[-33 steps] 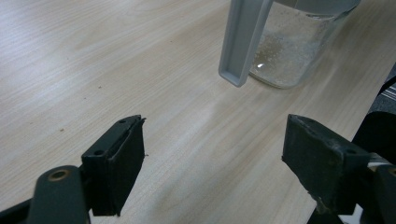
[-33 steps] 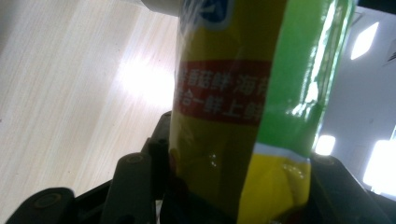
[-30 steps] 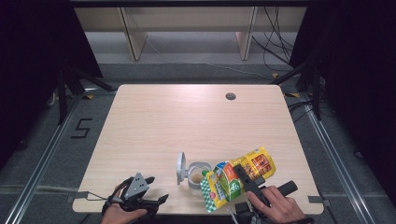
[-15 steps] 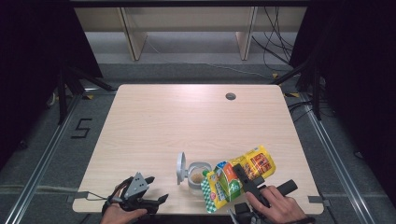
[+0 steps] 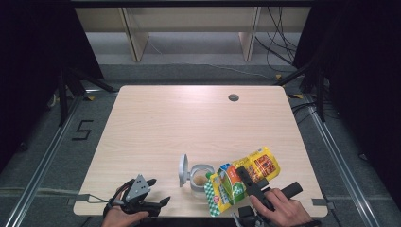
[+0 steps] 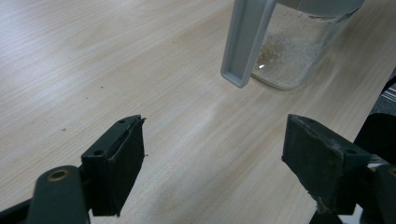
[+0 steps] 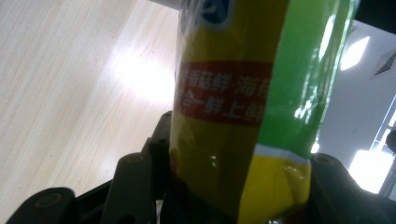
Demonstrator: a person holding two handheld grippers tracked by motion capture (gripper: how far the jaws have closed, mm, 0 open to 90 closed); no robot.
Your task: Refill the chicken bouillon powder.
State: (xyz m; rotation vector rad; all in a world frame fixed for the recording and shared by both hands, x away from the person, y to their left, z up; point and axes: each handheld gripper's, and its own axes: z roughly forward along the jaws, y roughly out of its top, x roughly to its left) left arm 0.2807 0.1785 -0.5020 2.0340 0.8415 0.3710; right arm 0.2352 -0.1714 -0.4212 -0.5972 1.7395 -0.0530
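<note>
The right hand-held gripper point(image 5: 246, 177) is clamping a yellow-green pouch point(image 5: 241, 177), tilting its end over the jar point(image 5: 201, 177) just beside it. The clear jar is standing open, lid point(image 5: 182, 170) flipped up, holding a little pale powder. The left hand-held gripper point(image 6: 212, 154) is resting open, empty, near the jar on the bench point(image 5: 189, 123).

Red band on the yellow-green seasoning pouch point(image 7: 243, 93) carries white Chinese characters, partly cut off, reading roughly "香菇鲜 海…" over "合一鲜上鲜"; a black numeral "5" point(image 5: 83, 130) is marked on the grey floor left of the table.
</note>
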